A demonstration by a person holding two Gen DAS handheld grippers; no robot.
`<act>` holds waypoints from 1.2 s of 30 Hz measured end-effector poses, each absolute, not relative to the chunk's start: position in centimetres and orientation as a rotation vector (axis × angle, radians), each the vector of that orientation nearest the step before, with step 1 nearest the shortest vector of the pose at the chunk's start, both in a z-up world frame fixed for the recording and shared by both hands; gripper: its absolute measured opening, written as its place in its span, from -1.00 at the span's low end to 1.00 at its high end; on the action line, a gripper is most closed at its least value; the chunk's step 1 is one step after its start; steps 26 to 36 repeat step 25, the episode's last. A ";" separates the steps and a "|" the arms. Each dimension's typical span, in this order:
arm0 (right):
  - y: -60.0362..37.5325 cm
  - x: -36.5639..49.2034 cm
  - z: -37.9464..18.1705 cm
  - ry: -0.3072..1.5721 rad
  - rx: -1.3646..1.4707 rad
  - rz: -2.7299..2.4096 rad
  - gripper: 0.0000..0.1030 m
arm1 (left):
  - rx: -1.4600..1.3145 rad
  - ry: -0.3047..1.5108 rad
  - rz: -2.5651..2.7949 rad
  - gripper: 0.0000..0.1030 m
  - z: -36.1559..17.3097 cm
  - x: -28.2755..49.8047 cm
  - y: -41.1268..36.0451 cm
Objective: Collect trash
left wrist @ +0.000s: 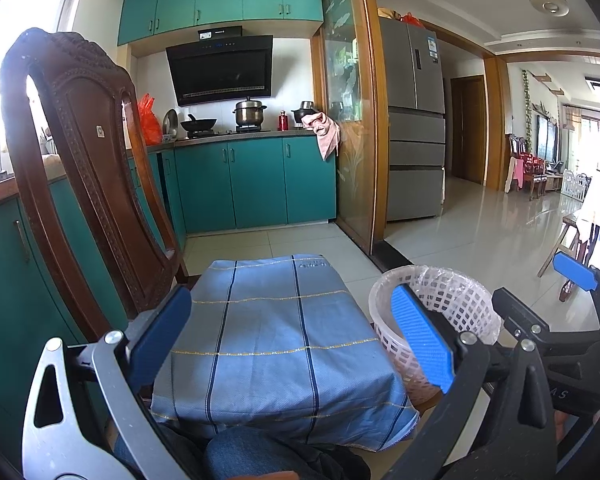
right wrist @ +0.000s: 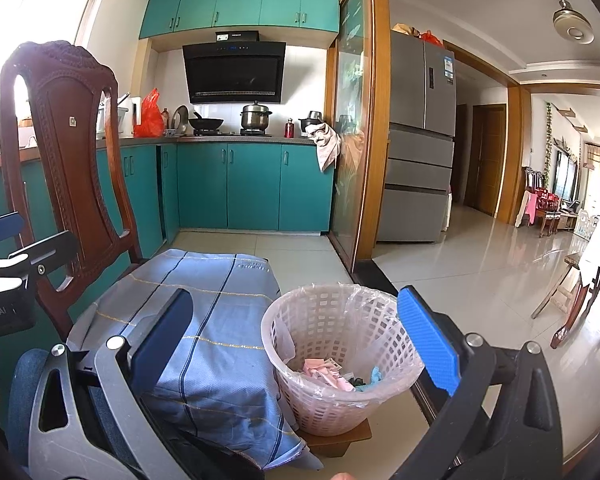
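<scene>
A white lattice waste basket [right wrist: 332, 360] lined with a clear bag stands on a low wooden block beside a chair seat. Pink and blue scraps of trash [right wrist: 332, 372] lie at its bottom. My right gripper [right wrist: 296, 344] is open and held above the basket's near left side, nothing between its blue pads. My left gripper [left wrist: 288, 336] is open over the blue checked cloth [left wrist: 276, 340] that covers the seat, with nothing held. The basket [left wrist: 452, 304] shows to the right in the left wrist view, partly behind the right finger [left wrist: 420, 336].
A carved dark wooden chair back [left wrist: 76, 160] rises at the left. Teal kitchen cabinets [left wrist: 256, 180] and a stove with pots stand behind. A glass sliding door [left wrist: 348, 112] and a fridge [left wrist: 414, 120] are to the right. A wooden table's edge [right wrist: 580, 280] is at far right.
</scene>
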State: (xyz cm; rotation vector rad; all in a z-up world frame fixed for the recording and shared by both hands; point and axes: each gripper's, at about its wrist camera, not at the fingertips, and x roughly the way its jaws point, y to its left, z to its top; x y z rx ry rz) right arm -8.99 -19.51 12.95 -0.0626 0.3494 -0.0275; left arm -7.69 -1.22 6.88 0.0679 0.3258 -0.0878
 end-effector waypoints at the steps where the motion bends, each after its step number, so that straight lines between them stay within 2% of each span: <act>1: -19.4 -8.9 12.9 0.350 -0.063 -0.027 0.94 | 0.066 0.327 -0.088 0.94 6.8 -7.7 -1.2; 36: -19.6 -7.9 12.1 0.381 -0.035 -0.015 0.94 | 0.098 0.415 -0.066 0.94 3.9 -4.2 -1.2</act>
